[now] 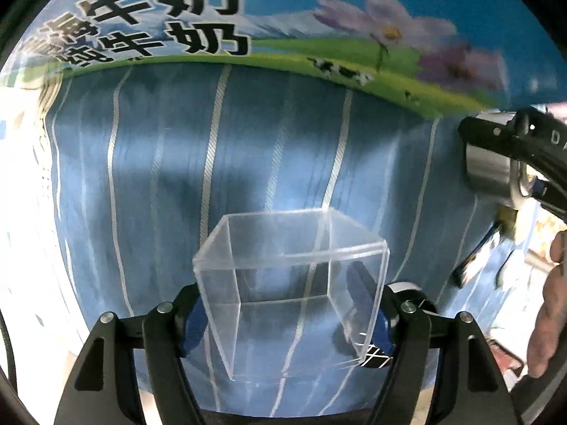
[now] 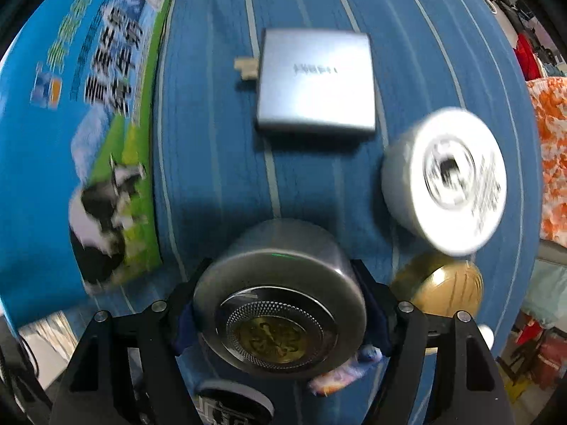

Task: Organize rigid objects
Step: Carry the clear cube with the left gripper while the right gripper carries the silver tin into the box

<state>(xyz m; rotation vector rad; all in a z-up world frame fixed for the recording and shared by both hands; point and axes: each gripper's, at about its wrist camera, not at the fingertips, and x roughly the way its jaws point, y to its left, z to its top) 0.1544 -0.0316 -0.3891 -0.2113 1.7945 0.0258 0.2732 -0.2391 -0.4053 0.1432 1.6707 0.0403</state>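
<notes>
clear box (image 1: 288,283): lower centre of the left view, clamped by the left gripper (image 1: 288,322), lifted over the striped cloth (image 1: 141,184)
steel tin (image 2: 280,304): lower centre of the right view, gripped by the right gripper (image 2: 280,322)
neighbours: white tin (image 2: 446,180), gold tin (image 2: 443,283) at right, grey case (image 2: 315,81) above, milk carton (image 2: 71,141) at left
advice: set each down level, apart from neighbours, loosen only once it rests

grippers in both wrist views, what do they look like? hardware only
Both match: the left gripper and right gripper have matte black angular finger arms with triangular cutouts, silver round screw heads and dark blue pads. In the left view, the right gripper's body shows white lettering. No cables discernible.
</notes>
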